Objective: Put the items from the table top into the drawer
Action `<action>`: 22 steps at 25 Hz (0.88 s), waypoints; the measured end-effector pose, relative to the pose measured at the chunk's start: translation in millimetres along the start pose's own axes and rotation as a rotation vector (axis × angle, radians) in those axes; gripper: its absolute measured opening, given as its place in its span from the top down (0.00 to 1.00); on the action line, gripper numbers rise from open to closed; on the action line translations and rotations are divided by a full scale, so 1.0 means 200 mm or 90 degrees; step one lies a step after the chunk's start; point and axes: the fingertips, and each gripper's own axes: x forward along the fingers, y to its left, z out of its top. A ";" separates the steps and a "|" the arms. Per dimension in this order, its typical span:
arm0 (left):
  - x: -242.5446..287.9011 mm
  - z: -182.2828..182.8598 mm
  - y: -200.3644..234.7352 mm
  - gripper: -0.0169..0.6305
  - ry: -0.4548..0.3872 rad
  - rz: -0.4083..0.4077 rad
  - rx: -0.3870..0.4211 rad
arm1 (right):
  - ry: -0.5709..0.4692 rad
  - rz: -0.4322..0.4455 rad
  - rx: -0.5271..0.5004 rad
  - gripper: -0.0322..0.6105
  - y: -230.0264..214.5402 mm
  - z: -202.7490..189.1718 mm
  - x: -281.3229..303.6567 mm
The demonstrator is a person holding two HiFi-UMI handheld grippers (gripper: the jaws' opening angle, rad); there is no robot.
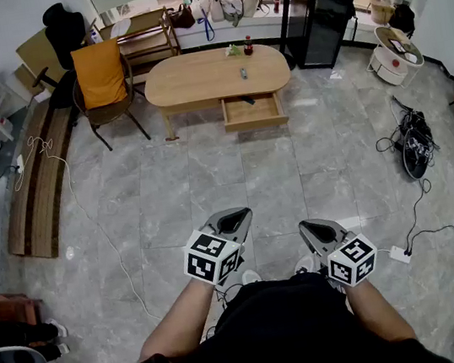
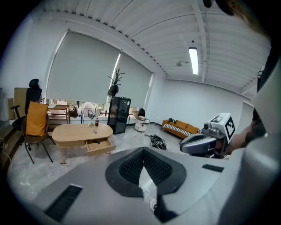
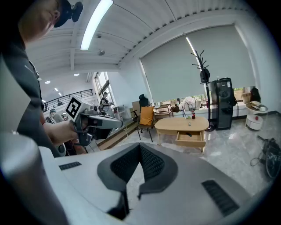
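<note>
Far ahead stands an oval wooden table (image 1: 194, 79) with its drawer (image 1: 253, 112) pulled open; a small dark item (image 1: 247, 100) lies in the drawer. On the tabletop are a red bottle (image 1: 248, 46), a green item (image 1: 233, 50) and a small grey object (image 1: 243, 72). Both grippers are held close to the person's body, well short of the table. The left gripper (image 1: 231, 215) is shut with nothing in it, and so is the right gripper (image 1: 313, 227). The left gripper view shows the table (image 2: 74, 132) and the right gripper (image 2: 197, 143).
A chair with an orange cushion (image 1: 101, 77) stands left of the table, and a black cabinet (image 1: 320, 12) to its right. Long wooden boards (image 1: 39, 180) lie along the left wall. Cables (image 1: 416, 146) and a power strip (image 1: 399, 255) lie on the tiled floor at right.
</note>
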 end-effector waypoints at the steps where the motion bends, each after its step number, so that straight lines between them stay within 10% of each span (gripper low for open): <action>1: 0.00 0.00 0.00 0.97 0.000 0.001 -0.001 | 0.000 0.000 0.000 0.95 0.00 0.00 0.00; 22: 0.03 -0.15 0.06 0.97 0.044 -0.014 -0.034 | 0.006 -0.006 0.001 0.94 0.00 0.01 0.08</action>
